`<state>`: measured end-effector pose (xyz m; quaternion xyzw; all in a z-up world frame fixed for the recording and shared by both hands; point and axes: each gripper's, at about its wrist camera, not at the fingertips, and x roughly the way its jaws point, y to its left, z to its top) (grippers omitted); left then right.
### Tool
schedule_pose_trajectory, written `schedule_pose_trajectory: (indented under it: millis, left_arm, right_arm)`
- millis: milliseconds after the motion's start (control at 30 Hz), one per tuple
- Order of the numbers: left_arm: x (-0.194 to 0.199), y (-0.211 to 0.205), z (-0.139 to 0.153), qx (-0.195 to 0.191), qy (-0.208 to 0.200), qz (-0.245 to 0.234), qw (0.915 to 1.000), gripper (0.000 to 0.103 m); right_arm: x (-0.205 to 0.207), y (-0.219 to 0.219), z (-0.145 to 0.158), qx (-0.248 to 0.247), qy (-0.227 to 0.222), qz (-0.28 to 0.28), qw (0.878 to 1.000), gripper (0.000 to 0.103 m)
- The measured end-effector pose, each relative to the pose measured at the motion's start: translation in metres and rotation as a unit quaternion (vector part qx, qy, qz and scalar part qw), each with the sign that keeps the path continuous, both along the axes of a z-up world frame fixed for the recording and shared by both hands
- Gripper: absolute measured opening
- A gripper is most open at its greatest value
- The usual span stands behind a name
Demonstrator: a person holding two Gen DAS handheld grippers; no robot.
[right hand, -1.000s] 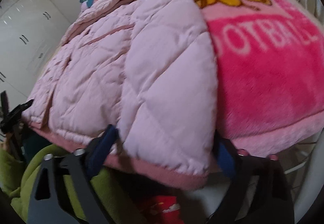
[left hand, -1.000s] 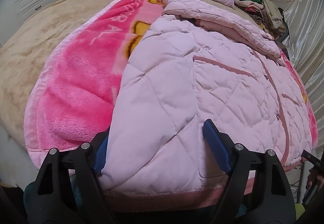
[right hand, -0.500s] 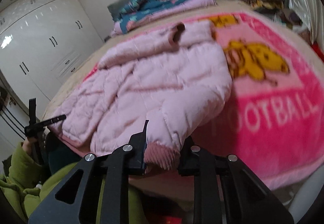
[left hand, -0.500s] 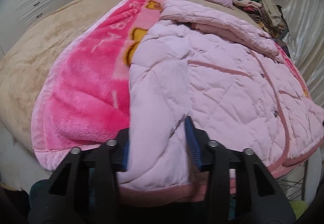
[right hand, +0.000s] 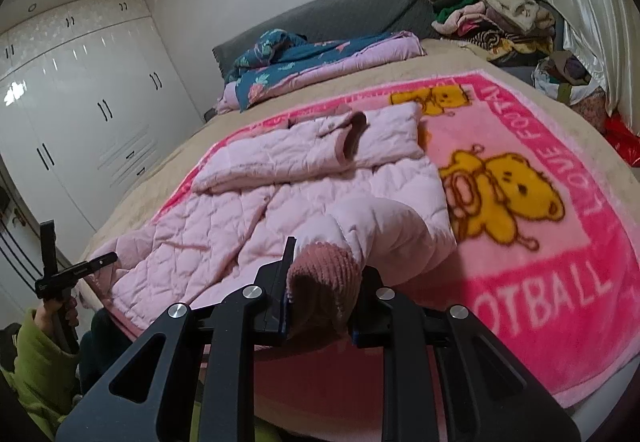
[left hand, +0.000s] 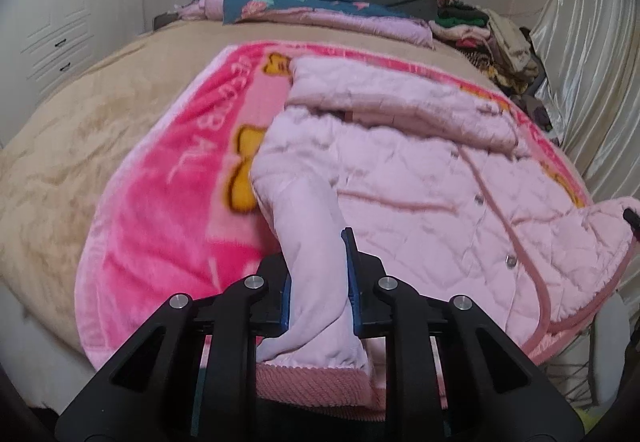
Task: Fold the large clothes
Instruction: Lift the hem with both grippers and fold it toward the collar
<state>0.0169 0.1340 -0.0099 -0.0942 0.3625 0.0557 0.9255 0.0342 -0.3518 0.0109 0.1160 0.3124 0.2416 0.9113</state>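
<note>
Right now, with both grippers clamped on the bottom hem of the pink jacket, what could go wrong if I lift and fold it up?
1. The left gripper pinches only a narrow bunch of the jacket; it might slip out.
2. The right gripper holds just the ribbed hem, so that corner could pull free.
3. The sleeve folded across the chest may slide off.
4. The blanket could drag along.

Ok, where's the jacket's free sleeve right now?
In the right wrist view, the free sleeve lies folded across the pink jacket top, cuff beside the collar, on the pink blanket.

Tan-covered bed (right hand: 460,62), pink bear blanket (right hand: 560,274), floral quilt (right hand: 304,62), clothes heap (right hand: 492,18)
</note>
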Motion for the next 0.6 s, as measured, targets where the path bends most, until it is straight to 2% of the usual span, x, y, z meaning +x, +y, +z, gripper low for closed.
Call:
schedule_pose_trajectory:
  millis: [100, 600]
  left_arm:
    - [0.007, 0.003, 0.011, -0.011, -0.012, 0.002, 0.9999, 0.013]
    - [0.039, 0.003, 0.050, -0.004, -0.046, -0.003, 0.9989, 0.013]
  right_arm:
    - [0.008, -0.004, 0.004, 0.020, 0.011, -0.013, 1.000, 0.019]
    - [0.029, -0.005, 0.032, 0.035, -0.006, -0.042, 0.999, 0.019]
